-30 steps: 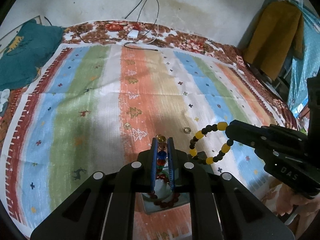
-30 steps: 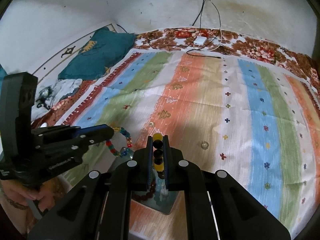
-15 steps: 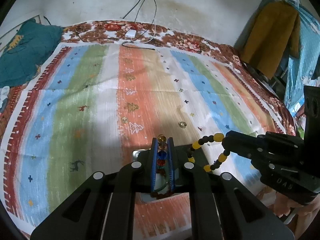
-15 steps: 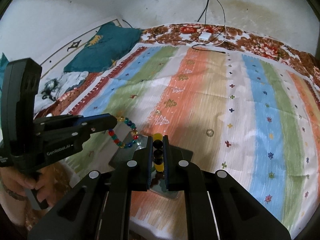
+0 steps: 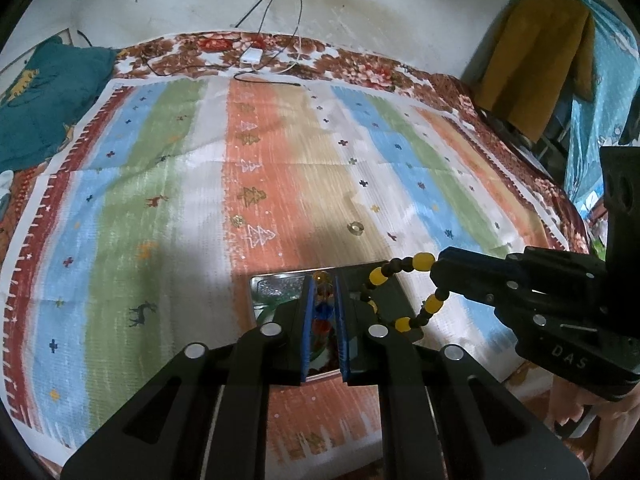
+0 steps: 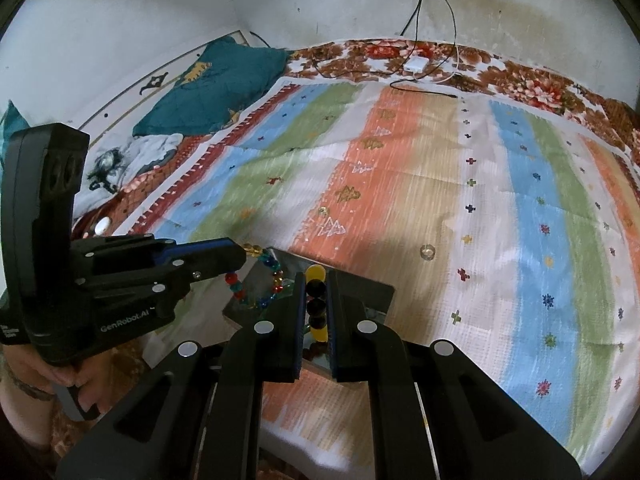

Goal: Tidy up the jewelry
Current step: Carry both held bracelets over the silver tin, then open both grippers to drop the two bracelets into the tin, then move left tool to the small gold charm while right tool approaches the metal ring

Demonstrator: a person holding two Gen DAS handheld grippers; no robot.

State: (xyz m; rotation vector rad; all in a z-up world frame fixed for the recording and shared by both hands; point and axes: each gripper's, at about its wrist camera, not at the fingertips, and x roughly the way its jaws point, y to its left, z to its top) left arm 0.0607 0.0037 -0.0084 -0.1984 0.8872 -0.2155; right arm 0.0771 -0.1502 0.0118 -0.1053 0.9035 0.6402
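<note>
Since both bracelets are strings of hard beads on a slack cord, they will weigh next to nothing, droop from wherever they are pinched, and swing with any quick move; my guess is the smooth round beads could roll out of a loose grip, so a bead taken squarely between the pads is the safest hold.

Nearest, the left tongs are closed on the coloured bracelet, which dangles over the tray. The right tongs are closed on the yellow-and-black bracelet, whose loop hangs over the tray's right part. The tray lies on the bed near the front edge of the striped cloth, on the orange band.

A little farther out, a small ring lies by itself on the cloth, well apart from the tray.

Much of the tray is covered by the tongs in both views, so its compartments, if it has any, cannot be counted. Something brownish and beaded shows between the jaws low in the tray, but too little to name. Whether either bracelet touches the tray I cannot tell. At the far edge of the bed a charger and its cables lie on the floral border.
</note>
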